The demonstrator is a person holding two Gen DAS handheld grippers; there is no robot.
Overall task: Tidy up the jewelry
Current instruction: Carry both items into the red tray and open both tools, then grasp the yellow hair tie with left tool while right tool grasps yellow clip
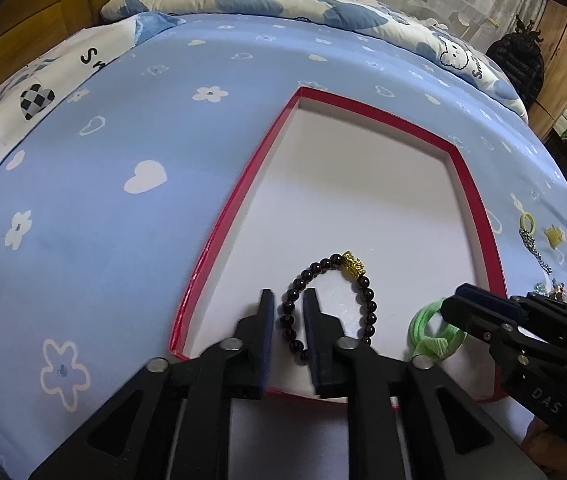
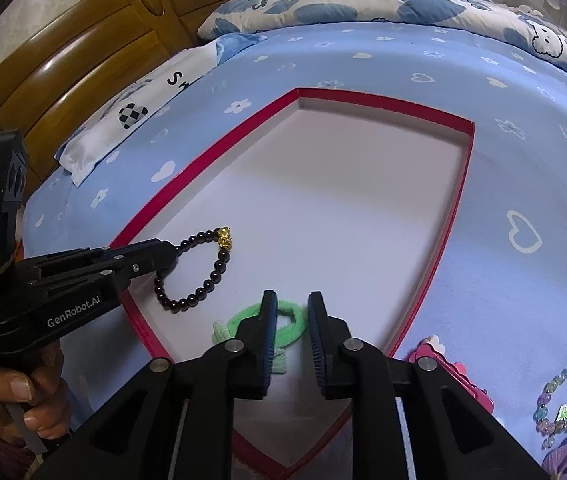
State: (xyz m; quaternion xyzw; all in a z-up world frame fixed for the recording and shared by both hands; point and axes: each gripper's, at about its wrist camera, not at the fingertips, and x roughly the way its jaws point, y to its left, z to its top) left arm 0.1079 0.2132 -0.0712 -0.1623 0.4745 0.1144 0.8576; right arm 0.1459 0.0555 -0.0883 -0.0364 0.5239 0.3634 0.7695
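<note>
Red-rimmed shallow box [image 1: 239, 204] with a white floor lies on a bed [image 1: 103, 240] covered in a blue sheet printed with hearts and flowers. Two items are inside it, both at the near end.

Dark bead bracelet [image 1: 365, 300] with a gold charm lies flat on the box floor, near the left wall. Left gripper [image 1: 288, 344] sits low over it: the fingers stand parted, one strand of the bracelet passing between them, a gap visible on either side of the beads. In the right wrist view the same gripper [image 2: 163, 254] comes in from the left over the box rim, tips at the bracelet [image 2: 211, 276]; the grip is not closed on the beads there either.

Green hair tie [image 2: 297, 320] lies just right of the bracelet, apart from it. Right gripper [image 2: 292, 340] straddles one side of the loop, fingers open with clear space to the band. From the left wrist view the right gripper's tips [image 1: 459, 300] are at the hair tie [image 1: 423, 324].

Outside the box, on the sheet to the right: a pale yellow-green ring tie [image 1: 527, 222], a small yellow piece [image 1: 554, 236], a silvery chain [image 1: 533, 248], a pink clip [image 2: 451, 372] just beside the box's right wall, and a pastel bead bracelet [image 2: 563, 396] farther right.

Wooden headboard [image 2: 83, 92] and a cloud-print quilt [image 2: 343, 4] lie beyond.
</note>
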